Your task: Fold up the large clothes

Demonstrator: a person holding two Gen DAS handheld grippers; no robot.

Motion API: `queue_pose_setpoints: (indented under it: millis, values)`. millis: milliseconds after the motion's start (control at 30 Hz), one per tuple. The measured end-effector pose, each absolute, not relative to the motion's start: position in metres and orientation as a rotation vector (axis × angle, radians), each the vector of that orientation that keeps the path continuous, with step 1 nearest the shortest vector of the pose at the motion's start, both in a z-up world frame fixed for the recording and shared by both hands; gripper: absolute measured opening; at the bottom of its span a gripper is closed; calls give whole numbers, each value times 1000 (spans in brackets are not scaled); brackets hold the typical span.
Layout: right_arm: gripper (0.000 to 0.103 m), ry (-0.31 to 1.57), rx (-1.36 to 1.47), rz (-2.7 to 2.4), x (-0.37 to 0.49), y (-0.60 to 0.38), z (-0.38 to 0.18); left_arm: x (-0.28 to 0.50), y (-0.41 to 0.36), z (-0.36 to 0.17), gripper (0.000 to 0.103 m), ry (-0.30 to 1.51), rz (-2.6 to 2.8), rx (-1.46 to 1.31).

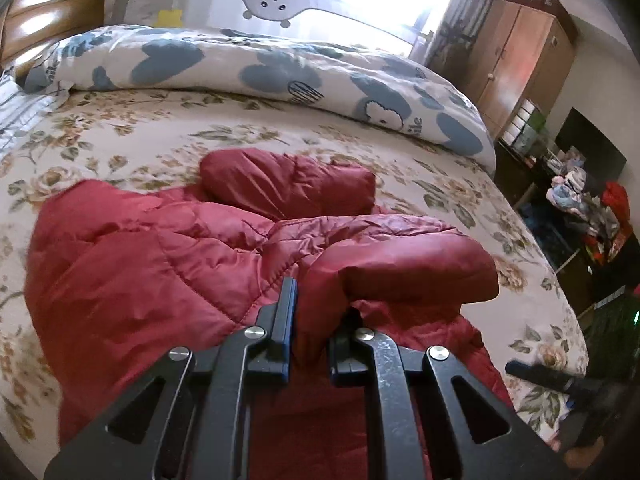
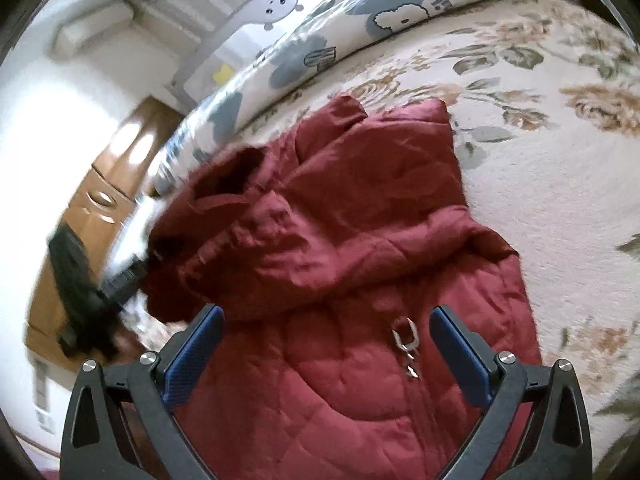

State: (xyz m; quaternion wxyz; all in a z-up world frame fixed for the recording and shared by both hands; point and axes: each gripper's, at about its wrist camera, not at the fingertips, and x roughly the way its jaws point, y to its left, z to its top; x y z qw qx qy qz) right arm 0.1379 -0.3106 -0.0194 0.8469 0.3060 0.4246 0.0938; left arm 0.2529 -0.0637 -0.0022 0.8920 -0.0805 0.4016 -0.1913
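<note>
Red puffer jacket (image 2: 360, 240) on the floral bedspread (image 2: 560, 160), front up, zip pull (image 2: 406, 340) showing. Fold prob early: one sleeve (image 1: 396, 264) is pinched in left gripper (image 1: 316, 312), jaws clamped on it, held over the body. Other sleeve (image 1: 288, 184) lies loose, not tucked. Right gripper (image 2: 326, 344) jaws wide, nothing in them, hovering over the chest. Left: both sleeves in, then body fold.
</note>
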Motion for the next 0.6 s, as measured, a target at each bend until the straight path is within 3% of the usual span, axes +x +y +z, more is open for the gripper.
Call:
queue_pose_setpoints:
  millis: [433, 533, 600]
  values:
    - [99, 935, 1046, 365, 226, -332, -64, 244, -91, -27, 10, 842, -428, -123]
    - [92, 959, 1091, 392, 242, -326, -78, 245, -93, -29, 10, 848, -432, -105]
    - [79, 974, 1113, 415, 252, -319, -85, 246, -94, -30, 10, 853, -439, -100]
